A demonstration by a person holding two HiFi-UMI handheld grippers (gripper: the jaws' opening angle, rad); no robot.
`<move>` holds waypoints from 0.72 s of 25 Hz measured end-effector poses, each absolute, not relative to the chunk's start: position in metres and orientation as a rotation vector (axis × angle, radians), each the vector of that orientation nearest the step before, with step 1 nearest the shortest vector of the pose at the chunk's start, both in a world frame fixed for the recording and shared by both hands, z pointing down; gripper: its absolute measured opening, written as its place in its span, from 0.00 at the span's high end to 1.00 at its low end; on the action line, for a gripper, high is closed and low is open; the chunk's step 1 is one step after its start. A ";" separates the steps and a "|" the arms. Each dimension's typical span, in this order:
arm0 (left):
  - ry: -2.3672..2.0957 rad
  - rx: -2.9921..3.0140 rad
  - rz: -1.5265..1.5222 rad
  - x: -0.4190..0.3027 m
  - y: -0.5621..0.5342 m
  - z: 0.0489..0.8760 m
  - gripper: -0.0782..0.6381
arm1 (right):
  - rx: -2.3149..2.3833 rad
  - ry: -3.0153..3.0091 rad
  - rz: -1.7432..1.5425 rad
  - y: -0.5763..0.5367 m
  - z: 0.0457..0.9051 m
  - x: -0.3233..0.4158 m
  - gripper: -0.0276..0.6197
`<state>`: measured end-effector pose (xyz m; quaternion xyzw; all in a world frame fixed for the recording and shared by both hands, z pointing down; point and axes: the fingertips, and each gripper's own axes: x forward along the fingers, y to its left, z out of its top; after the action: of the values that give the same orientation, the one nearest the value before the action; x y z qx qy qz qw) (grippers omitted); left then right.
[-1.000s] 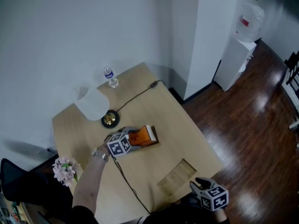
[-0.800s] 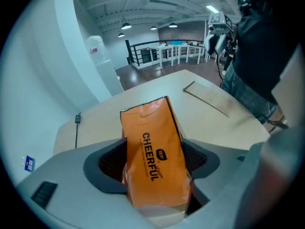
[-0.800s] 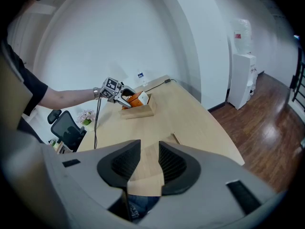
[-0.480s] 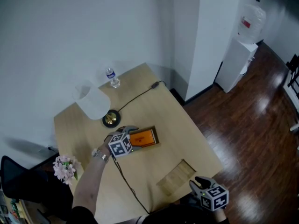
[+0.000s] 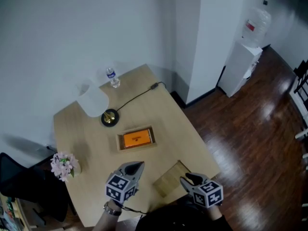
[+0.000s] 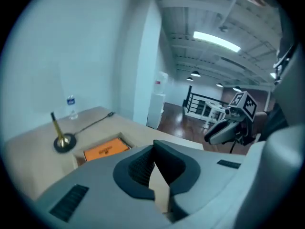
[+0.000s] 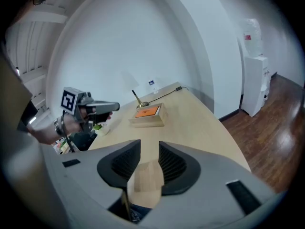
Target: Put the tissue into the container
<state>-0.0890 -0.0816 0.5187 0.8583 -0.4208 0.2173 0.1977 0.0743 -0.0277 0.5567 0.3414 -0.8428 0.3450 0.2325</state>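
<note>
Plainly — tissue (image 5: pixel 137 138) (orange) in container (image 5: pixel 120 143).

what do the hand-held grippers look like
The left hand-held gripper and right hand-held gripper are grey, with black ribbed pads and a cube of black-and-white square markers. A watch circles the left wrist.

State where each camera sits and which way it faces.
Head view: on the person's head, looking steeply down at the table; left gripper and right gripper show near the bottom.
Left gripper view: on the left gripper, looking along its shut jaws across the table; the right gripper shows at right.
Right gripper view: on the right gripper, looking along its open jaws over the lid; the left gripper and its hand show at left.
Shared: all three show the container with the orange tissue pack.
</note>
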 end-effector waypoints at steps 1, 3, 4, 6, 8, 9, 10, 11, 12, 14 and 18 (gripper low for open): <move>-1.212 2.329 0.579 -0.086 -0.066 0.530 0.89 | 0.908 -2.330 0.944 -0.028 0.555 0.070 0.77; -1.284 2.208 0.535 -0.081 -0.042 0.548 0.89 | 0.844 -2.356 0.927 -0.028 0.553 0.061 0.83; -1.322 2.160 0.522 -0.081 -0.032 0.555 0.89 | 0.813 -2.370 0.915 -0.029 0.553 0.056 0.85; -1.385 2.089 0.506 -0.082 -0.018 0.562 0.89 | 0.760 -2.390 0.887 -0.029 0.552 0.046 0.87; -1.413 2.060 0.511 -0.080 -0.008 0.564 0.89 | 0.719 -2.403 0.856 -0.030 0.551 0.038 0.94; -1.417 2.061 0.523 -0.077 -0.004 0.563 0.89 | 0.698 -2.410 0.843 -0.030 0.551 0.034 0.96; -1.421 2.065 0.537 -0.074 -0.001 0.563 0.89 | 0.678 -2.417 0.834 -0.030 0.550 0.031 0.96; -1.425 2.069 0.545 -0.071 0.001 0.561 0.89 | 0.657 -2.424 0.827 -0.029 0.550 0.027 0.96; -1.433 2.070 0.547 -0.068 0.001 0.560 0.89 | 0.638 -2.430 0.821 -0.028 0.549 0.024 0.96; -1.455 2.066 0.543 -0.065 0.002 0.558 0.89 | 0.602 -2.439 0.805 -0.027 0.548 0.020 0.96; -1.497 2.056 0.539 -0.068 0.002 0.556 0.89 | 0.561 -2.446 0.771 -0.028 0.546 0.017 0.96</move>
<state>-0.0677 0.0016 0.5558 0.7620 -0.5547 0.1997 0.2679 0.0171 -0.0277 0.5462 0.2066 -0.9008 0.2839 0.2555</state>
